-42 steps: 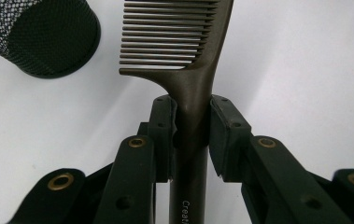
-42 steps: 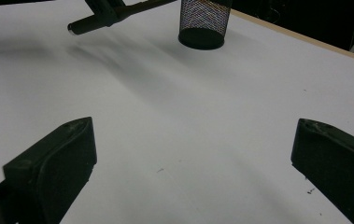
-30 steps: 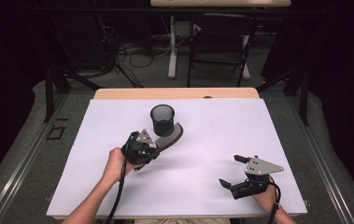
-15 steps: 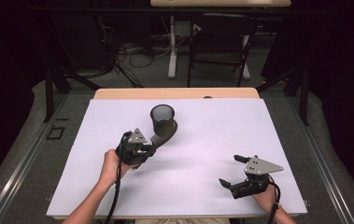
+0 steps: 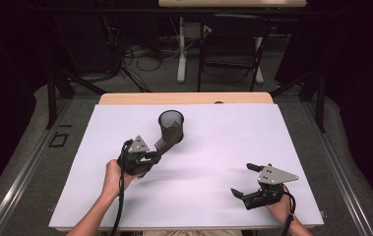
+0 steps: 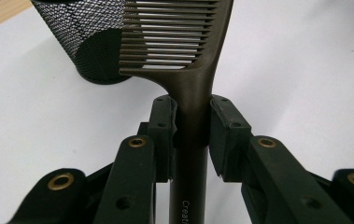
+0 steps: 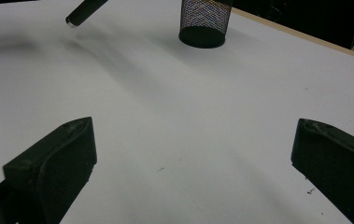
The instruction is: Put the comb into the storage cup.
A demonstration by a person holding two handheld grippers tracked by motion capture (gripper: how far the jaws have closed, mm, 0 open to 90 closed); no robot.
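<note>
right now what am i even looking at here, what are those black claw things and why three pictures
These are three cameras on one moment. The high view looks down on a white table where a person works with a hand-held two-jaw gripper in each hand; no robot arm is involved. The other two pictures come from a small camera riding on each gripper, looking along its black jaws.

The left gripper is shut on the handle of a dark brown comb, whose teeth reach up by a black mesh cup standing upright on the table. In the left gripper view the comb sits between the two pads. The right gripper is open and empty, low near the table's near right corner; its view shows the jaws spread wide over bare white surface.
</note>
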